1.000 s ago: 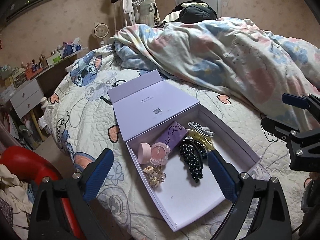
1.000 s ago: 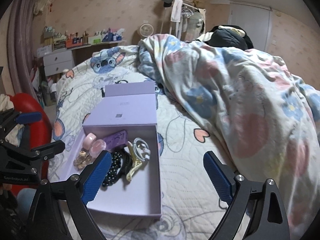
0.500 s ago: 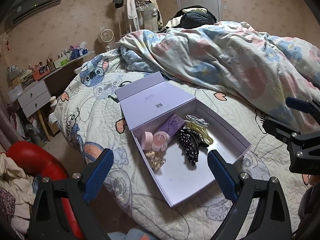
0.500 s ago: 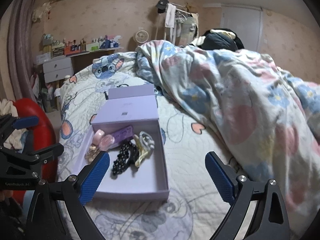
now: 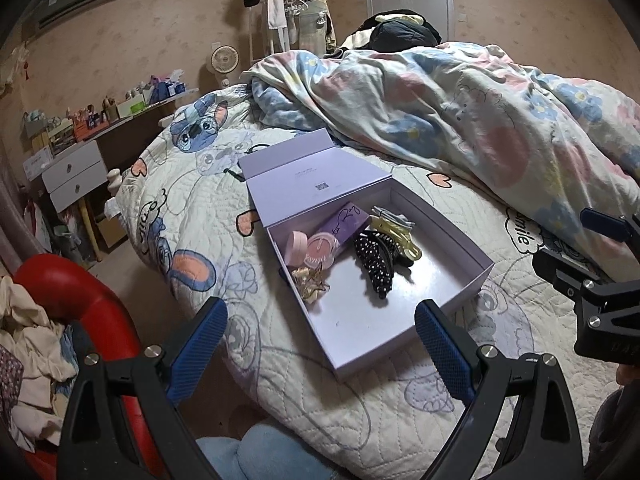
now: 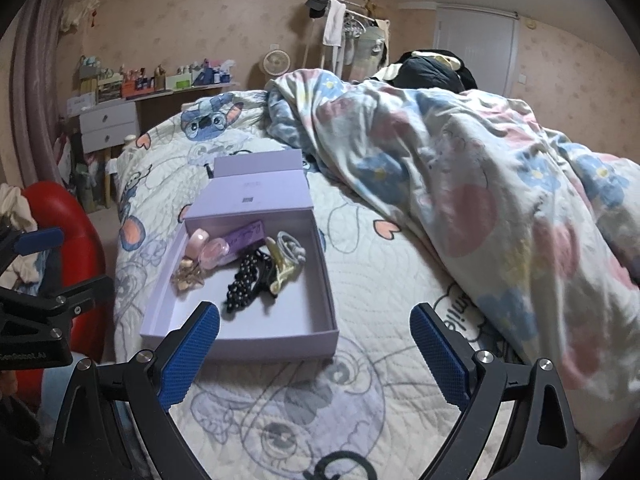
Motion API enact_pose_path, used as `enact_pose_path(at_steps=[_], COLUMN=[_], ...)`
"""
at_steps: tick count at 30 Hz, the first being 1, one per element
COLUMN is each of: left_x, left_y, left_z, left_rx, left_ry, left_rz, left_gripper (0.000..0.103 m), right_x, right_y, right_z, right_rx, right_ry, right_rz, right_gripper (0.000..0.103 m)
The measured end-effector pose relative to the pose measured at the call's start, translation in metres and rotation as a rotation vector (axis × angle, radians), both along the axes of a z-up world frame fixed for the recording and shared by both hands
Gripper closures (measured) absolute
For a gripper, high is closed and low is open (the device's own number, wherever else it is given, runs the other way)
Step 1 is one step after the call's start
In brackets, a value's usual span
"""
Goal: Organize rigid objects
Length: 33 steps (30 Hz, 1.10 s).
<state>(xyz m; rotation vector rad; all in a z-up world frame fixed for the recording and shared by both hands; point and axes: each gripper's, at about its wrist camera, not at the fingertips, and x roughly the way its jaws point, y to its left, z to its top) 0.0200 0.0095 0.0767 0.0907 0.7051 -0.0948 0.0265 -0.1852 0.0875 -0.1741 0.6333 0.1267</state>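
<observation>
An open lilac box lies on the quilted bed, lid folded back. Inside are a pink round case, a purple tube, a gold hair clip, a black dotted scrunchie, a yellow claw clip and grey hair ties. My left gripper is open and empty, held back above the box's near end. My right gripper is open and empty, near the box's front wall.
A bunched floral duvet covers the bed's right side. A red chair with clothes stands at the left. A white drawer unit and cluttered shelf line the far wall, with a fan and clothes rack.
Both grippers have drawn back and up from the box, which looks smaller and farther away. Both stay open and empty. The box contents have not moved.
</observation>
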Motion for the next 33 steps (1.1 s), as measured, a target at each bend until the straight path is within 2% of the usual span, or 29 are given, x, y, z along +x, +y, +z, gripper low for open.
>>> enact_pose_path(at_steps=[16,33], left_x=[-0.013,-0.011], left_y=[0.004,0.005], left_z=[-0.006,-0.008], left_rx=[-0.016,-0.014], left_ry=[0.017,0.032], left_rz=[0.004,0.008], left_gripper=[0.007,0.007], right_x=[-0.010,-0.010], right_y=[0.008,0.009], right_z=[-0.013,-0.014], right_rx=[-0.007,-0.007], right_ry=[0.057,0.064], right_rz=[0.008,0.017], right_gripper=[0.006,0.006])
